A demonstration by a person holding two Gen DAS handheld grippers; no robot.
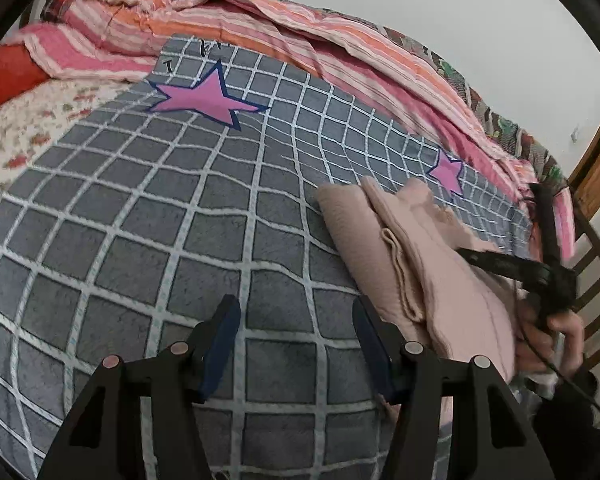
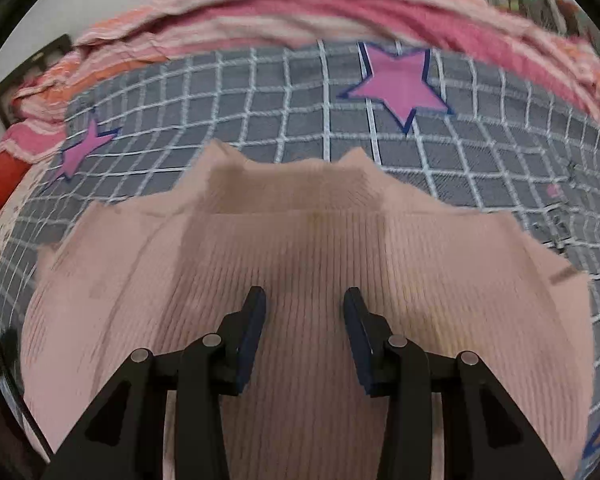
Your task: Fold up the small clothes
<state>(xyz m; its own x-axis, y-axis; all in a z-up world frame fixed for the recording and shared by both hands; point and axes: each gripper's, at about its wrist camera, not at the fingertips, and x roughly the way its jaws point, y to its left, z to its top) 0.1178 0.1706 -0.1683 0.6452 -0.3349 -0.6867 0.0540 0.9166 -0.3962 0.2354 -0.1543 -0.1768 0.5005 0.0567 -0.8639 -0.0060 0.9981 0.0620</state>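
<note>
A pale pink ribbed sweater (image 1: 420, 264) lies partly folded on a grey checked blanket (image 1: 140, 200) with pink stars. In the right wrist view the sweater (image 2: 300, 240) fills the lower half, its sides turned in over the body. My right gripper (image 2: 304, 294) hovers open above it, with nothing pinched between its blue pads. My left gripper (image 1: 295, 304) stands open over bare blanket just left of the sweater, holding nothing. The left wrist view also shows the right gripper (image 1: 500, 224) open over the sweater's far edge, with a hand (image 1: 564, 328) holding it.
A bunched pink and orange striped quilt (image 1: 260, 28) runs along the bed's far side. A floral sheet (image 1: 20, 140) and a red pillow (image 1: 8, 76) lie at the left. A wooden slatted frame (image 1: 596, 240) stands beyond the bed's right edge.
</note>
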